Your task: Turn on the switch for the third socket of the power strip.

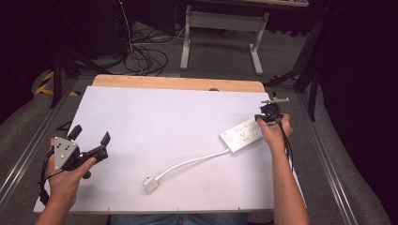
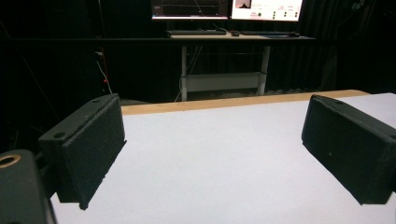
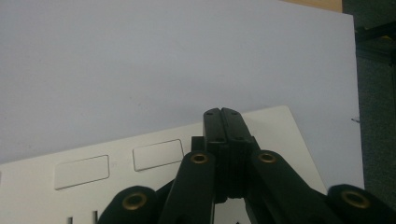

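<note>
Your right gripper [image 3: 223, 114], jaws pressed together with nothing between, sits over the white power strip's [image 1: 241, 134] far end at the table's [image 1: 155, 117] right edge, left gripper [image 1: 90, 140] spread wide and idle; pushing down there could skid the strip.

Even overhead light falls on the white rectangular worktop [image 1: 164, 122], which reads bright and slightly bluish, with only faint, soft shadows. The room beyond sinks into near black. All three pictures are soft and low in detail; the glowing monitor screens [image 2: 226, 8] are overexposed.
</note>
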`<state>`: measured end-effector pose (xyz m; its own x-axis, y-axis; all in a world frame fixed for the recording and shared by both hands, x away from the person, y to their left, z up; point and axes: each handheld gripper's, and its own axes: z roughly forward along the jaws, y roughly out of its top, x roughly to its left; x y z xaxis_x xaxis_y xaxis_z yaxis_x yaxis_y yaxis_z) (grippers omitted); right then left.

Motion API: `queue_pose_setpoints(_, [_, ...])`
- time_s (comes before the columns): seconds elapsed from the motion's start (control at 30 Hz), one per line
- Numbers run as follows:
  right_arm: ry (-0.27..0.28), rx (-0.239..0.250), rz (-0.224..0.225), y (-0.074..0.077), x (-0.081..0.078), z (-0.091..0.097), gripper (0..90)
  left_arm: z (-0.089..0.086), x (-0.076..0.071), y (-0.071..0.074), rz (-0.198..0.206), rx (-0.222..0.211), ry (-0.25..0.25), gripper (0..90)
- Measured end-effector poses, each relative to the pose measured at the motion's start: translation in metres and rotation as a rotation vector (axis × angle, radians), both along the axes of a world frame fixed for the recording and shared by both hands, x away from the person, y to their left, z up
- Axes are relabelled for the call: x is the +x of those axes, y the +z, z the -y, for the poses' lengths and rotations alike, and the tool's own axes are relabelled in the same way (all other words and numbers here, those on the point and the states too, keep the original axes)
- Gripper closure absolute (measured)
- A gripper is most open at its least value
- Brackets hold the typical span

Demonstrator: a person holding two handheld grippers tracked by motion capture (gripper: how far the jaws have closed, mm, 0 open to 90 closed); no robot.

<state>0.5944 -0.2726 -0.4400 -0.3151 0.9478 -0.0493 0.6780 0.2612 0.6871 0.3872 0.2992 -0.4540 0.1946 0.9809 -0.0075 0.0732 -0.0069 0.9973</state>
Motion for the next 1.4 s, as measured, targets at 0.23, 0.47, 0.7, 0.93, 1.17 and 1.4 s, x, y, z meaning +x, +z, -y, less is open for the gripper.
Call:
queue_pose_setpoints(0.23, [-0.002, -0.015, -0.013, -0.004, 0.004, 0.000, 90.0, 0.001, 0.000, 0.000, -0.001, 0.002, -0.004, 6.4])
queue_pose_setpoints(0.47, [-0.001, -0.018, -0.010, -0.005, 0.004, 0.001, 90.0, 0.001, -0.001, 0.000, -0.003, 0.004, -0.008, 6.4])
queue_pose_setpoints(0.7, [0.003, -0.029, -0.007, -0.008, 0.007, -0.003, 90.0, 0.001, 0.000, 0.000, -0.005, 0.002, -0.013, 6.4])
queue_pose_setpoints(0.93, [0.001, -0.028, -0.012, -0.010, 0.008, -0.002, 90.0, 0.001, -0.001, 0.000, -0.008, 0.003, -0.017, 6.4])
queue_pose_setpoints(1.17, [0.001, -0.043, -0.006, -0.011, 0.008, -0.004, 90.0, 0.002, -0.001, 0.000, -0.008, 0.004, -0.019, 6.4])
queue_pose_setpoints(1.4, [-0.005, -0.053, -0.001, -0.011, 0.007, -0.005, 90.0, 0.002, -0.001, 0.000, -0.006, 0.008, -0.022, 6.4])
